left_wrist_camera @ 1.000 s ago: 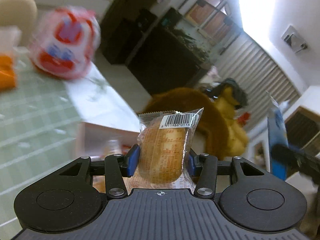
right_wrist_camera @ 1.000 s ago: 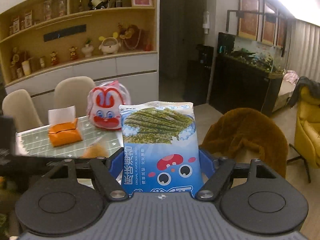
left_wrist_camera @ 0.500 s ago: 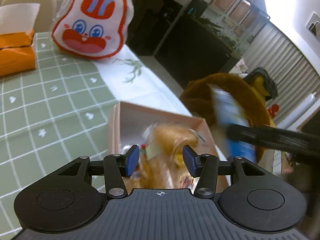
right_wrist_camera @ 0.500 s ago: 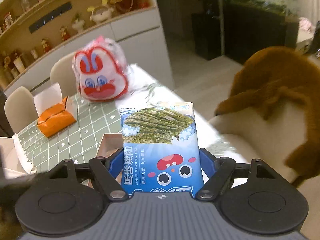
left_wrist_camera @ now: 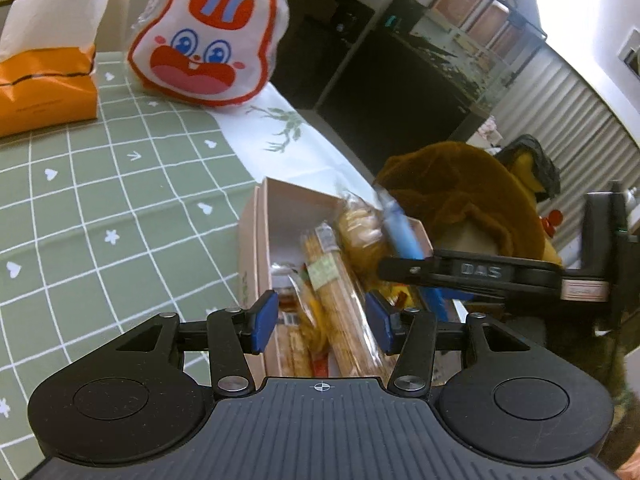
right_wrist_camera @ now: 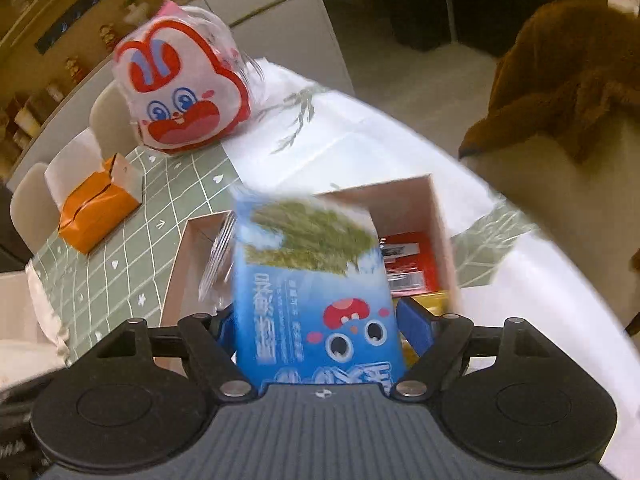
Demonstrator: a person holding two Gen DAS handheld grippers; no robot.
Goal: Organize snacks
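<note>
My right gripper (right_wrist_camera: pixel 316 332) has the blue seaweed packet (right_wrist_camera: pixel 316 292) between its jaws, tilted and blurred over the pink box (right_wrist_camera: pixel 438 216); I cannot tell if the pads press it. My left gripper (left_wrist_camera: pixel 322 322) stands open and holds nothing, above wrapped biscuits (left_wrist_camera: pixel 340 292) in the box. Behind on the green tablecloth (left_wrist_camera: pixel 100 184) stand a rabbit bag (left_wrist_camera: pixel 208 36) and an orange tissue pack (left_wrist_camera: pixel 44 88).

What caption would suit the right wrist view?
Right tool lowers a blue seaweed snack packet into a pink box of snacks on the table.
</note>
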